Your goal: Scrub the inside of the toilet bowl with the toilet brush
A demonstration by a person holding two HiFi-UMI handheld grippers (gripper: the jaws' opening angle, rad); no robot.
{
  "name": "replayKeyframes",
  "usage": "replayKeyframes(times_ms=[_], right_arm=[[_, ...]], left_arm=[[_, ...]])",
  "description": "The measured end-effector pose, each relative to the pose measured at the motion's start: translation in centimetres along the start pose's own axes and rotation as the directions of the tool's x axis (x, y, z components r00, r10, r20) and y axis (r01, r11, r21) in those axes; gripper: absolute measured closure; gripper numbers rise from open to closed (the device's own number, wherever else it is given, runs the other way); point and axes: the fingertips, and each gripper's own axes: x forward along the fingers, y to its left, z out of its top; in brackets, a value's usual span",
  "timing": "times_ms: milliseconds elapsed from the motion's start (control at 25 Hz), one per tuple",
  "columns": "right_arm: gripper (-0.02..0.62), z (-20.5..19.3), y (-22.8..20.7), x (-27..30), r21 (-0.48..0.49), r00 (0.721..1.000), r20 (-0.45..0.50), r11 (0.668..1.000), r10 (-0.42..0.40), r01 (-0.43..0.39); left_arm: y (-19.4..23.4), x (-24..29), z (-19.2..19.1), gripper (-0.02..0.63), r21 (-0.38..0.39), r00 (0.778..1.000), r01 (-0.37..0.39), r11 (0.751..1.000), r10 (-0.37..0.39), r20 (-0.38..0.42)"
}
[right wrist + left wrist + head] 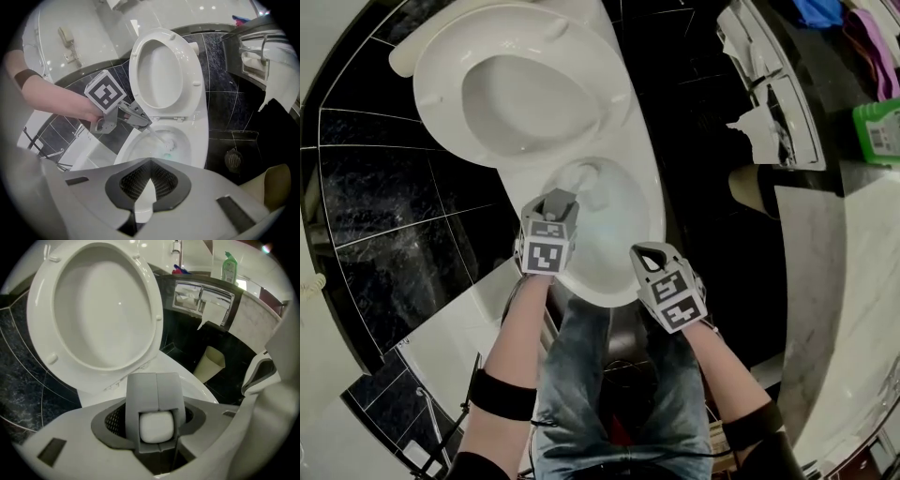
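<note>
Overhead, two low close-ups; shared toilet (649, 187)

The toilet bowl (649, 202) and its raised seat (441, 84) are glossy white. The floor tiles (384, 225) are black with faint white marbling. The left gripper (560, 200) and right gripper (649, 253) are grey, their cubes patterned in black-and-white squares. The toilet brush (167, 144) is white and the bottle (228, 268) is green.

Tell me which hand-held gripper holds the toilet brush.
The left hand-held gripper: its jaws clamp the toilet brush by the handle, with the brush head down in the bowl. The right hand-held gripper holds nothing, jaws together.
</note>
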Motion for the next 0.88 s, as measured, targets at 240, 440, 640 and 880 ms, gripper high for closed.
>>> replayKeyframes(times_ms=[240,440,640,880], right_arm=[[0.591,0.6,1.8,0.5,-0.017,1.000,-0.006,0.999,0.028,-0.028],[0.591,0.1,2.8,-0.6,-0.026,0.999,-0.022,0.999,0.042,-0.043],[0.591,-0.7,3.0,-2.4,-0.038,0.998,-0.038,0.998,0.045,-0.047],[0.591,-1.3,2.6,-4.2,-0.049,0.998,-0.040,0.998,0.044,-0.046]], left_arm=[[2.3,-2.5,-3.1,0.387,-0.020,0.999,-0.022,1.000,0.021,-0.036],[2.4,-5.0,-7.1,0.387,-0.030,0.993,-0.027,0.999,0.024,-0.116],[1.0,-7.3,-11.2,0.388,-0.048,0.982,-0.030,0.998,0.020,-0.188],[-1.8,-8.4,-13.9,0.393,0.009,0.962,0.003,1.000,-0.001,-0.274]])
